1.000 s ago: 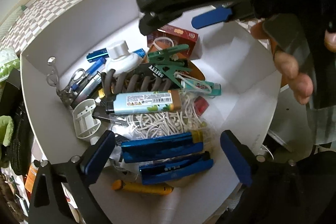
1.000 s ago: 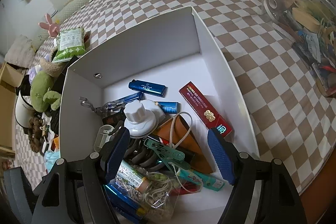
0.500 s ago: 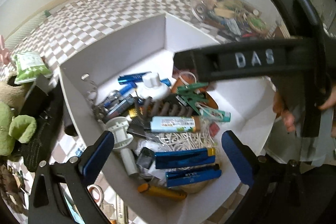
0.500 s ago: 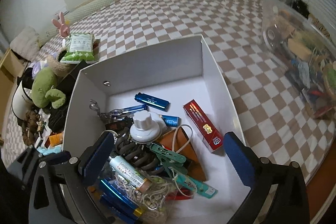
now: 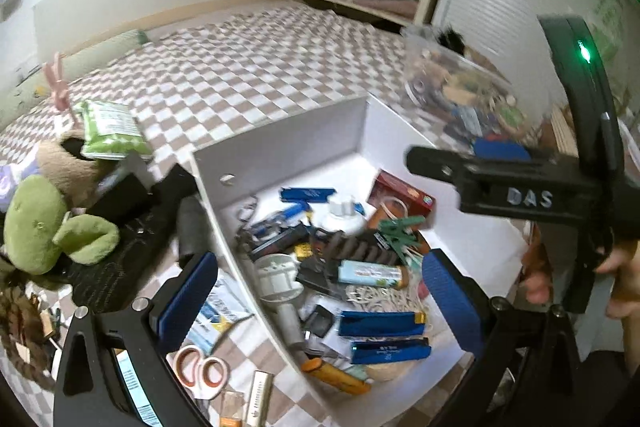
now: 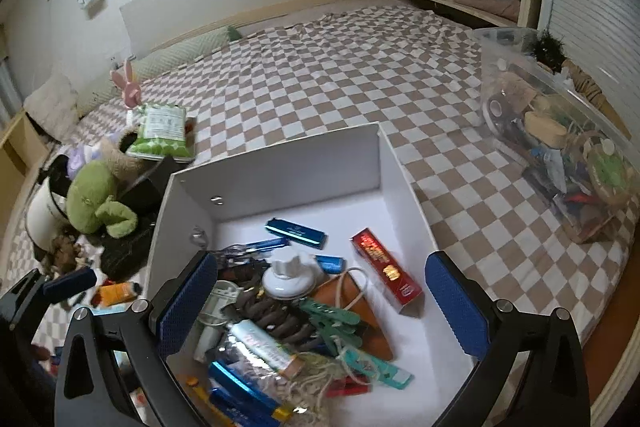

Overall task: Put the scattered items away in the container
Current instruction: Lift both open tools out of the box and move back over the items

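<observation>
Beside white box [image 5: 280, 151] — scissors [image 5: 200, 371] half-hidden | left claw [image 5: 320, 291] agape, empty

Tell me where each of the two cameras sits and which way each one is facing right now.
Left wrist: on the left gripper, above the white box, facing its left wall; open jaws, the right gripper and a hand show.
Right wrist: on the right gripper, over the box, facing the bed; open jaws show.
Shared: box, red carton, green plush.

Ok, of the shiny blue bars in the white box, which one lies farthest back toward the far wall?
The lone blue bar behind the white knob; the other long ones lie at the near edge under the string.
</observation>
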### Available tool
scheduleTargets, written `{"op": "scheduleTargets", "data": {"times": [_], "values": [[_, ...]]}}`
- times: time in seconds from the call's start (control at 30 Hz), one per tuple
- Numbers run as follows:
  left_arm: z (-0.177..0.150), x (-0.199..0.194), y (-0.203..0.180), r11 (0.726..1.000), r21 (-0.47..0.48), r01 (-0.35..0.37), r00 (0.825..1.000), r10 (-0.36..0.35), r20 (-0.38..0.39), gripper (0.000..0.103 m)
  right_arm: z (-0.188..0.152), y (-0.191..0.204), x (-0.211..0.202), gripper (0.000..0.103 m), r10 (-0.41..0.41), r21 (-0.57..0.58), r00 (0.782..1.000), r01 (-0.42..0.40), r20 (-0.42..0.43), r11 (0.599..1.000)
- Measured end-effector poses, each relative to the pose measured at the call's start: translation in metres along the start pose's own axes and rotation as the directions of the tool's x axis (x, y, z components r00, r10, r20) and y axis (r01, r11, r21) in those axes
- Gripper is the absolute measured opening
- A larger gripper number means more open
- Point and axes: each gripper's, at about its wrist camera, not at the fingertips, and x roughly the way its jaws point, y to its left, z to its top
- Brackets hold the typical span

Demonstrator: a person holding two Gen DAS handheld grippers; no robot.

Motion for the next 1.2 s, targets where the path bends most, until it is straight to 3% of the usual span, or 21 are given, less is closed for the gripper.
{"op": "scheduleTargets", "data": {"times": [0.33,0.43,0.67,1.2], "values": [[-0.010,-0.057,0.026,0.989,-0.128,-0.077,0.995,0.085,0.054,0.103,-0.004,0.022,-0.022,0.103,0.011,-0.004,1.000,-0.011,0.024,1.000],[-0.026,-0.102,0.001,0.984,-0.147,-0.099,0.992,0.110,0.067,0.103,-0.005,0.032,-0.027,0.103,0.037,-0.013,0.999,-0.036,0.032,0.999],[-0.033,-0.123,0.027,0.971,-0.208,-0.121,0.988,0.139,0.074,0.103,-0.012,0.067,-0.036,0.103,0.101,-0.112,0.993,-0.094,0.057,0.989],[-0.085,-0.162,0.067,0.966,-0.131,-0.224,0.974,0.226,0.002,0.103,-0.048,0.157,-0.021,0.103,0.210,-0.379,0.975,-0.222,-0.075,0.898]]}}
